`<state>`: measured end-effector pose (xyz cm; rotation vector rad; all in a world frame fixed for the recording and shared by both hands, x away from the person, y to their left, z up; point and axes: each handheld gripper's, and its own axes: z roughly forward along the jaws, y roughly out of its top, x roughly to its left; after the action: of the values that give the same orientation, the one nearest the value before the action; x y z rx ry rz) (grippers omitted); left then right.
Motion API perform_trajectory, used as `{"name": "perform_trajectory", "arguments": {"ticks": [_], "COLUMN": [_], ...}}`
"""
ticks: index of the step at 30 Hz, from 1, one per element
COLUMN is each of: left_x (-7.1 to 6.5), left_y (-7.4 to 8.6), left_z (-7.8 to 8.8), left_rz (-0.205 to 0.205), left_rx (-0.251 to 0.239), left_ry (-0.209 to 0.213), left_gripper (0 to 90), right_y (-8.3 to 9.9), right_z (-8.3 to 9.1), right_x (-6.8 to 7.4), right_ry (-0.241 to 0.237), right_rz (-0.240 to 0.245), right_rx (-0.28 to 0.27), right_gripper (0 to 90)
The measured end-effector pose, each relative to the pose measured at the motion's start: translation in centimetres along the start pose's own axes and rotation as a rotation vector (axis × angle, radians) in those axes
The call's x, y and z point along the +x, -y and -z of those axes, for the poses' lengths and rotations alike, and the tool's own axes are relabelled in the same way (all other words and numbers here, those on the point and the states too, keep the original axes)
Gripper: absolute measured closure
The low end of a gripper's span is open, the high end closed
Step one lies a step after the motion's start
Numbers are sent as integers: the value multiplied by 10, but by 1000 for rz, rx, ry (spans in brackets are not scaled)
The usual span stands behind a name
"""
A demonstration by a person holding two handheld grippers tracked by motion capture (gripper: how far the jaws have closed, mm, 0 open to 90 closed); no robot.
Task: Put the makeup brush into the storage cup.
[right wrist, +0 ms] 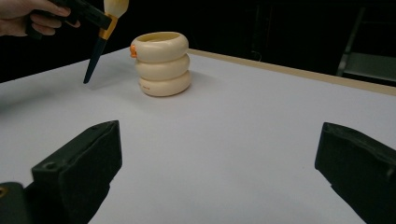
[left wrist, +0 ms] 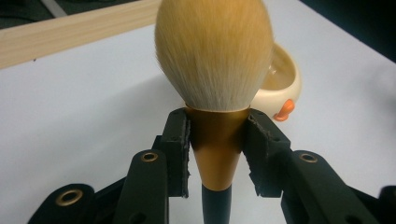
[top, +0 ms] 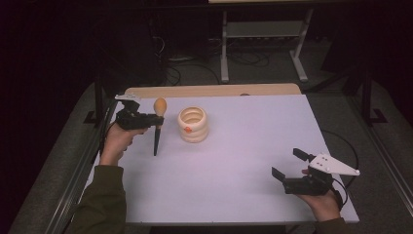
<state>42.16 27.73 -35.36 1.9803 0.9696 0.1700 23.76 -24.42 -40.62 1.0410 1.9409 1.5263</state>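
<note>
A makeup brush [top: 158,122] with tan bristles, a gold ferrule and a dark handle stands upright at the table's left, its handle tip pointing down at the white top. My left gripper [top: 158,121] is shut on the brush's ferrule [left wrist: 218,144], pads pressing both sides. Just right of the brush stands a cream ringed cup [top: 193,125] with a small orange knob on its side, also seen as the cup [right wrist: 162,63] beyond the brush [right wrist: 100,39]. My right gripper [top: 290,163] rests near the front right, jaws wide apart with nothing between them.
The white table top [top: 253,141] has a wooden strip [top: 209,90] along its far edge. Cables trail off both sides. A metal stand [top: 263,44] sits on the dark floor behind the table.
</note>
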Motion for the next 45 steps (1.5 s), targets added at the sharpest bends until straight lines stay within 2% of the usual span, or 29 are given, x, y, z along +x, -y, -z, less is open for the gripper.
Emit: {"name": "perform_trajectory", "arguments": {"ticks": [6,17,24,30,42,45], "left_x": [-1,-7,-10,-12,-20,-23], "left_y": [-1,-5,-6,-8,-13,-16], "left_z": [3,12,15,19,25,26], "left_rz": [2,-20,-31,-50,-58,-67], "left_rx": [-19,-104,-140,-173,-262,-271], "left_ry": [4,19,26,18,-1,0], "left_gripper": [633,634,633,634,634,634], "right_y": [0,0,0,0,-1,-1], "right_z": [0,0,0,0,-1,-1], "right_x": [0,0,0,0,1,0], "right_ry": [0,1,0,1,-2,-3], "right_rz": [2,1,2,1,5,1], "right_rx": [0,2,2,2,3,2], "right_gripper": [0,0,0,0,0,0]}}
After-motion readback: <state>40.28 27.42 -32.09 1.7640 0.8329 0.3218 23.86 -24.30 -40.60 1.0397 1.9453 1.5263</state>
